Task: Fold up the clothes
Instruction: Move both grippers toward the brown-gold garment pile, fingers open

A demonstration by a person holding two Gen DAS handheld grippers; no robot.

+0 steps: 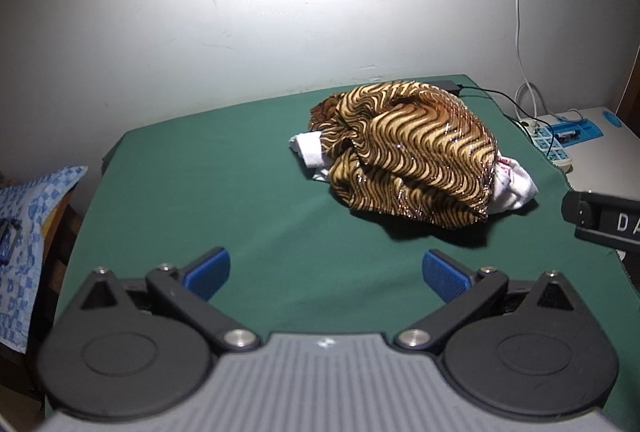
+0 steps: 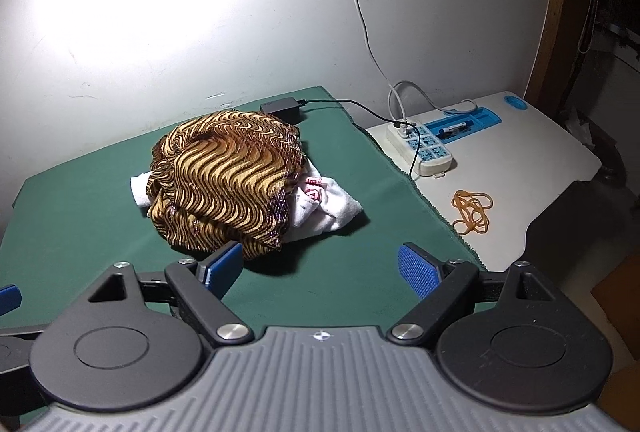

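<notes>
Both the left gripper (image 1: 326,274) and right gripper (image 2: 320,270) hover spread over the counter (image 1: 240,192), clothes (image 1: 408,152) bunched ahead.

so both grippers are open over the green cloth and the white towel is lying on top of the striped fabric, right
Not quite. The white towel lies under the striped fabric, poking out on both sides, as the right wrist view shows. The rest holds: the left gripper and right gripper are both open over the green cloth.
</notes>
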